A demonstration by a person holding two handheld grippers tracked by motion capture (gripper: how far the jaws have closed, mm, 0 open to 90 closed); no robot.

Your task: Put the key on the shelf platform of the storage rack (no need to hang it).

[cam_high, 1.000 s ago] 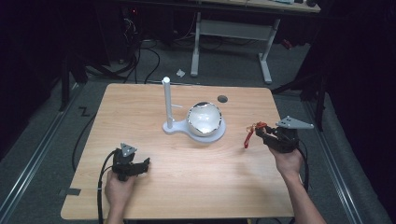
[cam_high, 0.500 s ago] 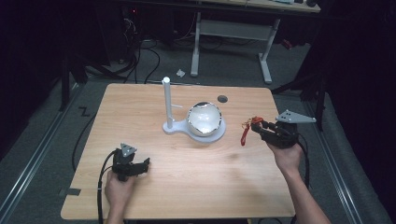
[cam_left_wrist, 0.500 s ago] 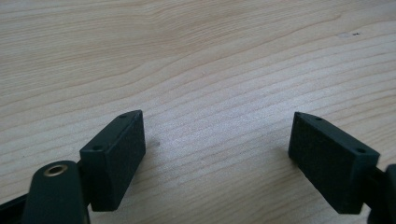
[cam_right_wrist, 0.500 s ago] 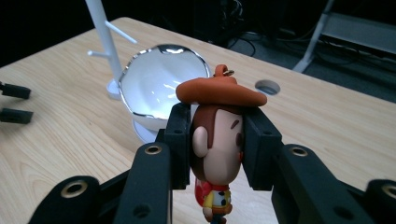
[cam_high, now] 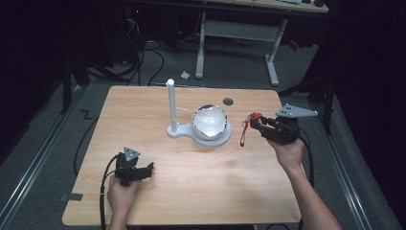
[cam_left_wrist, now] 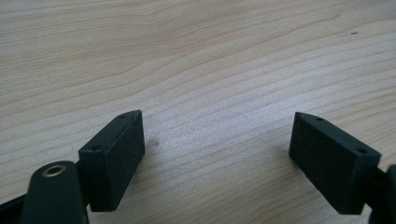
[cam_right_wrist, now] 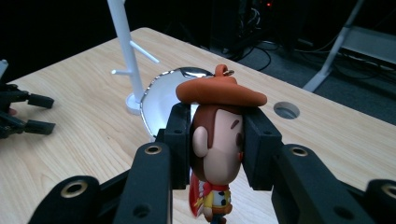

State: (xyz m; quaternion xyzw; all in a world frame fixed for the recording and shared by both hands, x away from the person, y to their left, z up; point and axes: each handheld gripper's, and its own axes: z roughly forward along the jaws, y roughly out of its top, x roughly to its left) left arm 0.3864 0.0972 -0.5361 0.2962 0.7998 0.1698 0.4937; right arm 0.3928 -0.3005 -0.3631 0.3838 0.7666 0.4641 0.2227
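Right claw (cam_right_wrist: 215,144) clenches the cowboy figure (cam_right_wrist: 217,140) — legs cut off; left claw (cam_left_wrist: 219,154) released.

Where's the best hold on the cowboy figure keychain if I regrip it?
Keep to the head: the right hand-held gripper is shut on its sides below the hat brim, which probably stops slipping. The body hangs free, narrower.

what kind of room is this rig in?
Probably a lab or workshop: a bare wooden table under a dark surround, loose cables on the grey floor behind it, and an adjustable desk frame beyond.
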